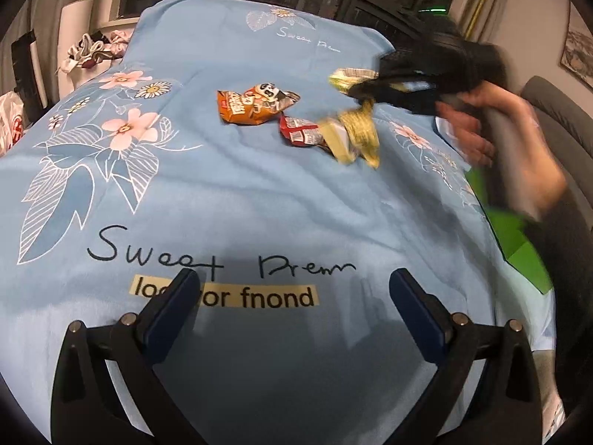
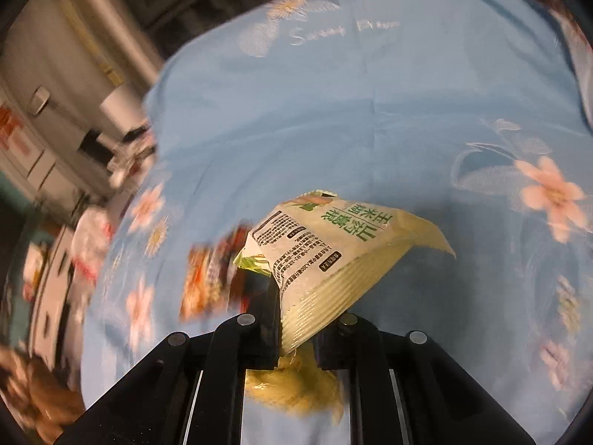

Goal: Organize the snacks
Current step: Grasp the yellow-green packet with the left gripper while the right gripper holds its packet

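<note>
Snacks lie loose on a blue flowered bedsheet [image 1: 259, 193], ahead of the left gripper [image 1: 294, 293] and well apart from its tips. Left to right in the left wrist view: orange packet [image 1: 252, 105], red packet [image 1: 300, 131], yellow packets [image 1: 355, 137] just beside the red one and touching it, then the pale green packet [image 1: 350, 78] lifted clear of the sheet.

Left gripper: jaws spread wide, nothing between them, tilted down over the printed lettering [image 1: 222, 256].

Right gripper [image 2: 296, 337]: jaws nearly together, clamped on the crimped end seam of the pale green packet [image 2: 333, 252]. Most of the bag projects forward and to the right of the fingers; a yellow packet [image 2: 296, 385] lies on the sheet below them.

Step in hand, as judged: carry the green packet to its place. The hold is on one end only, so the bag may swing or slip; keep the clamp firm, move smoothly, and lower it flat before letting go.

Pose: the person's right hand [image 1: 470, 129] grips the handle, gripper pointing obliquely down toward the sheet; motion blur on hand and background.
</note>
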A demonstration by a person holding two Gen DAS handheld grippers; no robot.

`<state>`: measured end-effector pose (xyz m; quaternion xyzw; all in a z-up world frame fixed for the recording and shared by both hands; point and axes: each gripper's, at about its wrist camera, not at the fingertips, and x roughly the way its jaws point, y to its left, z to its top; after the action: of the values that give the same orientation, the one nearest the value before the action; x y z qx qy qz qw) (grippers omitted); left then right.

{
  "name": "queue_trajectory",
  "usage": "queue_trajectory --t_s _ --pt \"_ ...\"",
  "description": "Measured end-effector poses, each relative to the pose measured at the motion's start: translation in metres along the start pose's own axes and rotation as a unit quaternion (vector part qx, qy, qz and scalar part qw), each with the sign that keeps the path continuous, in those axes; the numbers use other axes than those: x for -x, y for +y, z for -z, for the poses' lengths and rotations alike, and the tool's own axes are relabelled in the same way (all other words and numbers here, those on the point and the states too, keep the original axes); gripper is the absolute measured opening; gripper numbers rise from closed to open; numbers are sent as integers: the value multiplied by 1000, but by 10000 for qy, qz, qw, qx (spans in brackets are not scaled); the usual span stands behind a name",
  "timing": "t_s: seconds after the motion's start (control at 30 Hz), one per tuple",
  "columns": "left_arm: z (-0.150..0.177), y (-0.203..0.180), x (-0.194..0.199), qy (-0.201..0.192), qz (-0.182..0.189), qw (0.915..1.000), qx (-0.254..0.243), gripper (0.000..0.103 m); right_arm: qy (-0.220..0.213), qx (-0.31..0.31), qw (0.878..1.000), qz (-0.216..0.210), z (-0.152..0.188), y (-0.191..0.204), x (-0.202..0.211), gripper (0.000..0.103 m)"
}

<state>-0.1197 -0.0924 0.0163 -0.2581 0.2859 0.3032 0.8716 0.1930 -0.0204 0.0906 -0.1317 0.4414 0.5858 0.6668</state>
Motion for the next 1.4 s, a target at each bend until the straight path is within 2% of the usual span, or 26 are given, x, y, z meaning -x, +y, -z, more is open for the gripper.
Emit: queue_trajectory --t_s 0.13,0.23,0.33,0.4,0.43,0.47,0.5,0.57,0.7,0.87,0.97,1.07,1.13,1.2,1.27,1.33,1.37,1.4 --pt "3 -5 0 23 10 10000 24 103 99 427 9989 -191 57 16 42 15" --pt "5 -6 3 31 137 9998 115 103 168 749 9962 -415 99 33 58 15" --pt "4 -4 6 62 291 9993 221 103 277 1109 9930 -289 126 49 61 15" --pt "3 -2 8 82 383 9989 256 103 277 1102 9929 -339 137 49 69 17" --pt "2 -4 9 91 486 9985 231 103 265 1000 9939 -391 144 47 76 21" --pt "1 -6 10 92 585 9980 206 103 273 830 9948 -522 150 44 83 34" --pt "0 -8 11 86 742 9970 179 103 259 587 9955 -702 156 37 92 52" --pt "0 -12 10 119 872 9959 196 103 158 169 9963 -822 168 24 103 74" --pt "-4 -16 -6 450 1065 9925 410 103 -13 -695 9920 -1058 184 -9 120 76" --pt "-19 -35 -15 467 1377 9890 272 103 -125 -1713 9759 -1344 193 -51 116 76" --pt "-35 -48 -34 617 1896 9796 236 103 -243 -1832 9760 -1149 187 -62 112 76" --pt "-44 -58 -57 1040 2245 9686 254 102 -261 -2015 9690 -1405 180 -70 100 76" --pt "-49 -64 -72 1273 2595 9569 275 102 -172 -2130 9664 -1426 178 -74 92 76" --pt "-54 -61 -81 1417 2841 9469 501 101 -144 -2191 9652 -1422 178 -79 88 76" --pt "-57 -57 -84 1408 3072 9386 703 101 -169 -2348 9589 -1587 177 -84 85 76" --pt "-62 -50 -89 1441 3359 9261 936 101 -177 -2441 9525 -1810 176 -85 82 76" --pt "-65 -47 -90 1414 3460 9218 1029 101 -201 -2339 9558 -1768 176 -83 82 76" --pt "-68 -45 -90 1372 3488 9209 1073 101 -248 -2181 9625 -1597 175 -80 83 76"
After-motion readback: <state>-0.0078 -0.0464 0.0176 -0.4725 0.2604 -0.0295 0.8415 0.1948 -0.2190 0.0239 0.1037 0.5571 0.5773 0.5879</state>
